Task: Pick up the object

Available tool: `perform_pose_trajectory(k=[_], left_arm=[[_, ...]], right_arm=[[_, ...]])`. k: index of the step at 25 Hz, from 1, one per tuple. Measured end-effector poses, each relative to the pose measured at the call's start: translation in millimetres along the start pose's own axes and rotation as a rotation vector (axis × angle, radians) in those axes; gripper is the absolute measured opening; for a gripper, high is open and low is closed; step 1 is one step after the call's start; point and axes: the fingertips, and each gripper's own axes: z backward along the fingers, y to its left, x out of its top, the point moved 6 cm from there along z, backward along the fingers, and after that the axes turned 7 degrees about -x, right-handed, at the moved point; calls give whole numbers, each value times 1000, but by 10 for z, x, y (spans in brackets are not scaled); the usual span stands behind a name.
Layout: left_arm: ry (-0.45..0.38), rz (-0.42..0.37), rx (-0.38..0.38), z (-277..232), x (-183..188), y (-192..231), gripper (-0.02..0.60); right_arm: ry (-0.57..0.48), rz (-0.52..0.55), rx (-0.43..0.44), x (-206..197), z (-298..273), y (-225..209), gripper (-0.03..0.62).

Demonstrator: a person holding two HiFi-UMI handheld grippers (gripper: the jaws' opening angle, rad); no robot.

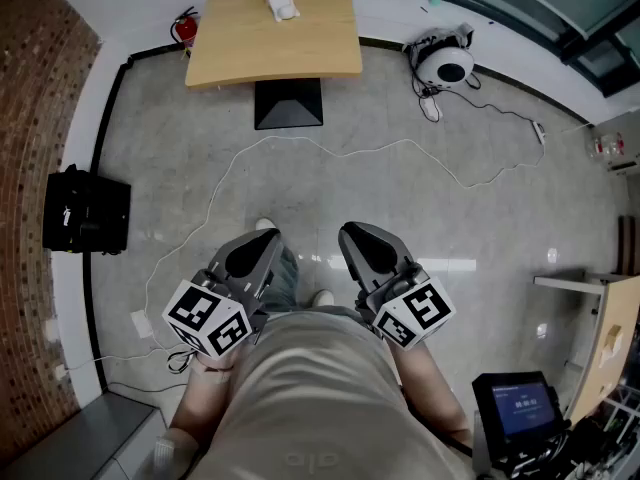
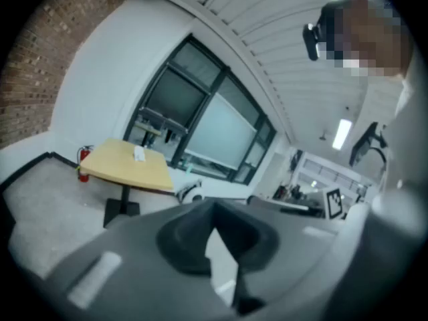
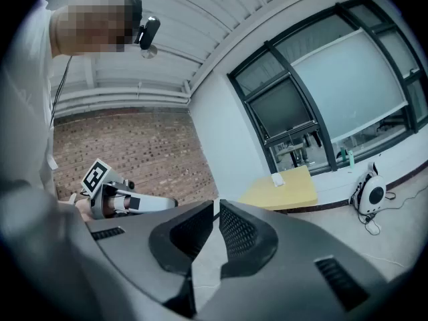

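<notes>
Nearest the head camera, at 6 o'clock, is the person's beige-shirted torso [image 1: 300, 398], standing on a grey floor [image 1: 420, 228]. The wooden counter [image 1: 240, 53] stands well apart at 12 o'clock, with the small white object [image 1: 283, 4] lying untouched near its far edge. Left gripper [image 1: 262, 240] and right gripper [image 1: 352, 233] sit close to the body, both clenched on nothing, so this looks like the approach step; next comes walking over, parting one gripper's jaws and setting them either side of the object. Only the head view shows the loose cable [image 1: 335, 154] crossing the path, while only the gripper views show the jaws meeting.
</notes>
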Motion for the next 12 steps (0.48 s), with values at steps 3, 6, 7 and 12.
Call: perform_pose_trajectory(k=[3, 6, 7, 12], left_arm=[[-5, 26, -20, -168, 263, 615, -11], [-41, 55, -69, -334, 701, 1291, -11], [-52, 61, -86, -395, 880, 1504, -10], [-15, 30, -119, -708, 1605, 2406, -9]], right_arm=[[26, -2, -43, 72, -585, -165, 12], [36, -7, -77, 301, -1308, -364, 12], [33, 3, -79, 425, -1560, -414, 12], [15, 67, -81, 971, -2681, -581, 12]])
